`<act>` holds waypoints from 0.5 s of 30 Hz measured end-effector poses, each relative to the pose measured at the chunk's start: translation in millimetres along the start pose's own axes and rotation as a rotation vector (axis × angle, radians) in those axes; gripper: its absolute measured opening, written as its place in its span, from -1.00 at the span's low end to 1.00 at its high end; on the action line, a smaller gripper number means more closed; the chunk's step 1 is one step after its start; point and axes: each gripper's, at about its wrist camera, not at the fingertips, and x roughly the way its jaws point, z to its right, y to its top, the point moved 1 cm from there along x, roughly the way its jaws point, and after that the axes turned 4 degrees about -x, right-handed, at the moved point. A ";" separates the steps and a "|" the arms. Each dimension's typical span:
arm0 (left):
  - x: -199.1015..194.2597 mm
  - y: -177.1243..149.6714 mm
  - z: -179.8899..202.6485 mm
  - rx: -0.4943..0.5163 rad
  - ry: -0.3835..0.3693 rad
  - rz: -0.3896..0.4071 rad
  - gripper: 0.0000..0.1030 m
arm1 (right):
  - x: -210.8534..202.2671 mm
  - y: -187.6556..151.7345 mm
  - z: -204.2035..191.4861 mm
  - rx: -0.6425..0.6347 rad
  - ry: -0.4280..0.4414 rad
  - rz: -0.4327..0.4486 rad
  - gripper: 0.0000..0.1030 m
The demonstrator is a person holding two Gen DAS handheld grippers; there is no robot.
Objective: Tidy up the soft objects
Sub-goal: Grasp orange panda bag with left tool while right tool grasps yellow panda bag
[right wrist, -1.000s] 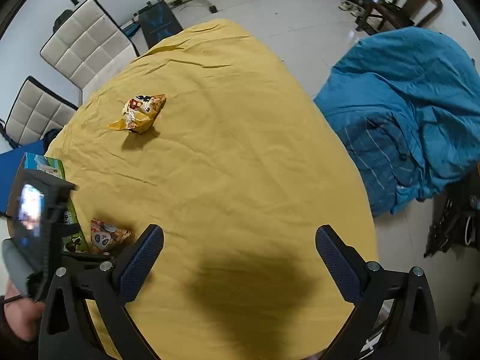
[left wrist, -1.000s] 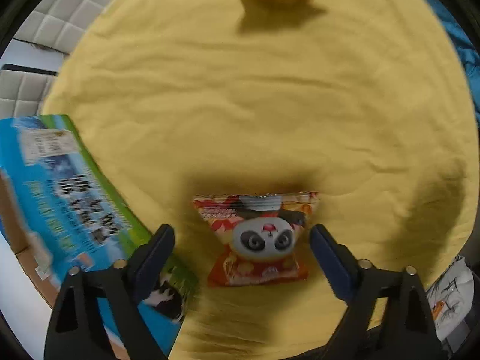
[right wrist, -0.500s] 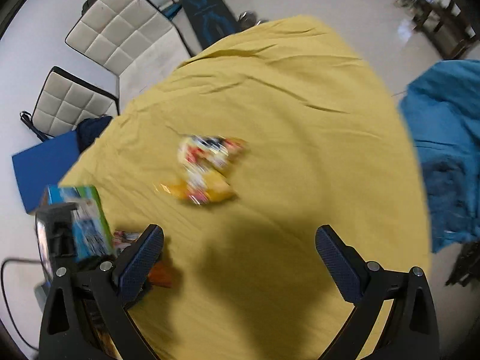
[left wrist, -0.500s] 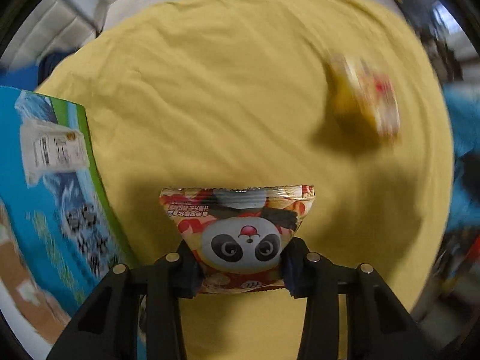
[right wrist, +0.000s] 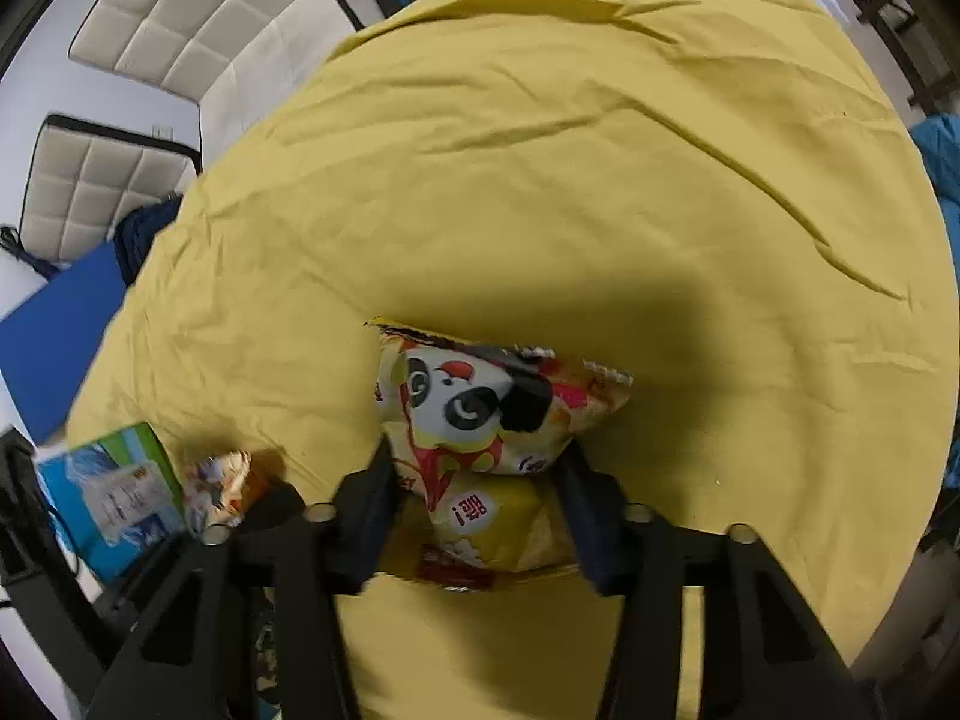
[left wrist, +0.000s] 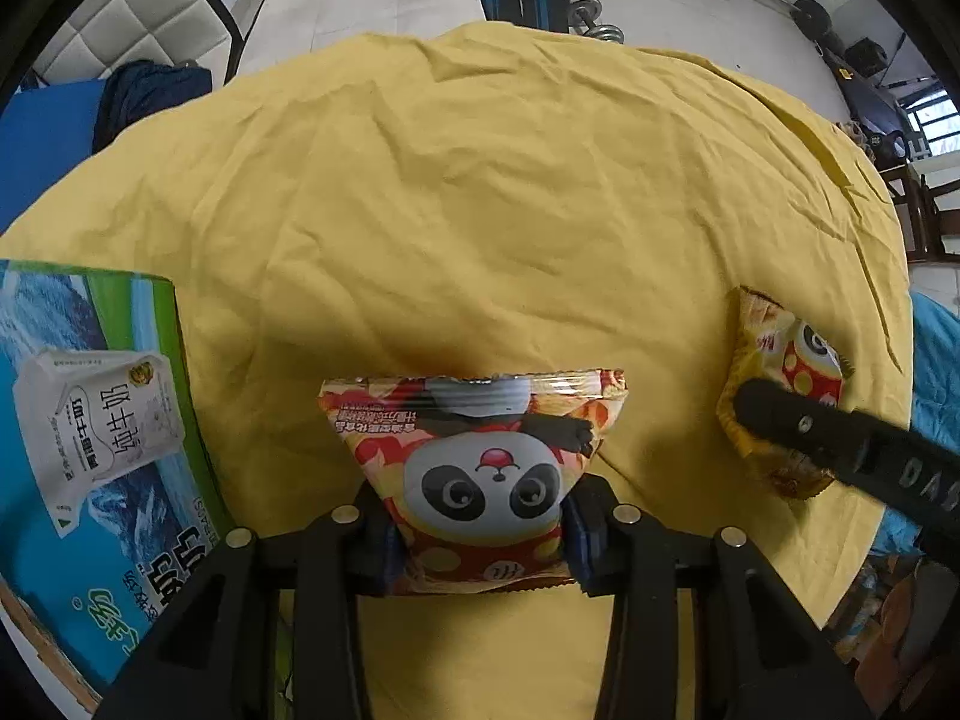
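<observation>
My left gripper is shut on a red panda snack bag and holds it over the yellow cloth table. My right gripper is shut on a yellow panda snack bag. In the left wrist view the yellow bag sits at the right with the right gripper's black finger across it. In the right wrist view the red bag shows small at the lower left, beside the carton.
A blue and green milk carton box lies at the table's left edge; it also shows in the right wrist view. White padded chairs stand beyond the far edge. A blue cloth lies right of the table.
My right gripper moved to the yellow bag and shut on it. My left gripper shut on the red panda bag and lifted it, tilting its view up.
</observation>
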 end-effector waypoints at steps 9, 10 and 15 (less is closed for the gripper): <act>-45.3 -2.0 13.9 0.067 0.005 0.093 -0.28 | -22.0 -25.3 -12.5 -0.069 -0.070 0.077 -0.18; -51.0 -5.5 14.0 0.072 0.000 0.104 -0.28 | -26.0 -30.9 -13.0 -0.074 -0.069 0.086 -0.18; -93.1 -30.9 12.3 0.095 -0.046 0.171 -0.28 | -55.9 -67.7 -22.5 -0.107 -0.073 0.153 -0.18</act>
